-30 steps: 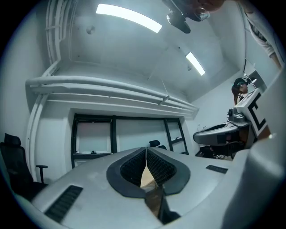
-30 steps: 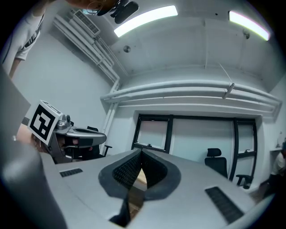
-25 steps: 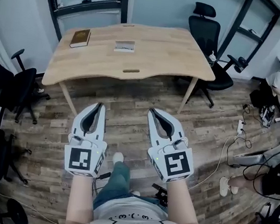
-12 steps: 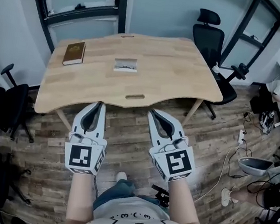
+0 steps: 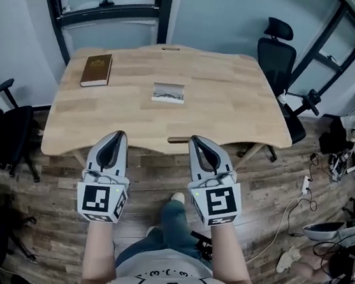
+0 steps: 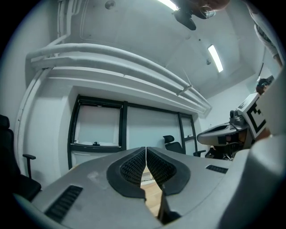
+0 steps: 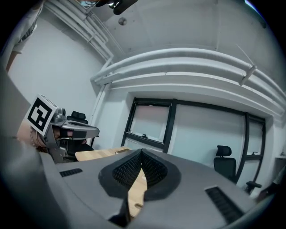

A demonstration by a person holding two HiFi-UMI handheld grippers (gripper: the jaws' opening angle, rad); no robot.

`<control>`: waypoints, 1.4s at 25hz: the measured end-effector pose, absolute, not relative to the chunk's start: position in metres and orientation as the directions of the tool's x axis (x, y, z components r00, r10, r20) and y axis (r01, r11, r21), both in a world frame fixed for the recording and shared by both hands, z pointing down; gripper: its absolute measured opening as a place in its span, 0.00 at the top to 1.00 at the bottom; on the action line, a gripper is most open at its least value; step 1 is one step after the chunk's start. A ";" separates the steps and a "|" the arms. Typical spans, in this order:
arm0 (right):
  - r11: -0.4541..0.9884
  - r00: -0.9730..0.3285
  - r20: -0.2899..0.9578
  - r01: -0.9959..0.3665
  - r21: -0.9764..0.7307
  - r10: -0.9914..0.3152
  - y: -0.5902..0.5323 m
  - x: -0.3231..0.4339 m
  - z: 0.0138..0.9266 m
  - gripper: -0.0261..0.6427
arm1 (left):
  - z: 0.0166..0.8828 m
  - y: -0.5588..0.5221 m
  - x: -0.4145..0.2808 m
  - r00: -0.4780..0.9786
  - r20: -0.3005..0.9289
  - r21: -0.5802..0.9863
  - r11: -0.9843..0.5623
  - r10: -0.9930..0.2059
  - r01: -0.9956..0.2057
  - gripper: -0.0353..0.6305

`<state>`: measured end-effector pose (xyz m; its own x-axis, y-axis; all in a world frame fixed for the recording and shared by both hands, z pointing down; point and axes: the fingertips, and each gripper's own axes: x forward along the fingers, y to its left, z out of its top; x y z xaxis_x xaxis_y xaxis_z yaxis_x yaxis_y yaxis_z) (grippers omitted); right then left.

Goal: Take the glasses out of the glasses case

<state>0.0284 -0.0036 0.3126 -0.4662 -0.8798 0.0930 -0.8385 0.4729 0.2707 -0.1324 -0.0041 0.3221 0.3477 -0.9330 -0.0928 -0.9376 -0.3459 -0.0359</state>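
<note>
Tabletop first: the pale wooden table point(image 5: 233, 106) fills the ground ahead of both sets of fingertips, and its near edge sits just beyond them in the head view. Neither gripper is over the wood yet. A black office chair point(image 5: 279, 54) stands at the far right corner, well beyond and to the right of the right gripper's tips, out of the way of any reach.

The left gripper point(image 5: 118, 136) and the right gripper point(image 5: 197, 140) are held side by side and level, pointing at the table. Each gripper view shows its ribbed pads pressed together at the tip with nothing between them. I judge they are carried closed and empty because there is nothing to grasp yet.

A brown book point(image 5: 96, 70) lies flat on the table, far ahead of the left fingertips and a little to their left. It plays no part in the task.

The glasses case point(image 5: 169, 93) rests mid-table, well ahead of the gap between the two grippers. It looks open, with a thin dark shape inside that is probably the glasses, though too small to confirm. Its central spot lets one gripper steady it while the other lifts.
</note>
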 end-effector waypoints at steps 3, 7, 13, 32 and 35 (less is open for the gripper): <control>0.480 -0.470 0.102 -0.838 0.261 -0.877 -0.033 0.025 0.321 0.88 | 0.329 -0.027 -0.141 0.328 -0.079 -0.040 -0.326 -0.941 -0.945 0.92; 0.504 -0.494 0.106 -0.829 0.245 -0.863 -0.081 0.023 0.329 0.89 | 0.334 -0.068 -0.149 0.300 -0.067 -0.048 -0.297 -0.952 -0.954 0.92; 0.535 -0.520 0.130 -0.811 0.237 -0.844 -0.172 0.033 0.338 0.89 | 0.334 -0.151 -0.140 0.272 -0.055 -0.060 -0.269 -0.961 -0.961 0.92; 0.660 -0.601 0.289 -0.726 0.191 -0.745 -0.370 0.043 0.394 0.88 | 0.383 -0.337 -0.117 0.191 0.108 -0.040 -0.197 -0.975 -0.980 0.92; 0.681 -0.610 0.329 -0.713 0.167 -0.720 -0.377 0.039 0.407 0.88 | 0.390 -0.346 -0.119 0.198 0.130 -0.032 -0.203 -0.972 -0.979 0.92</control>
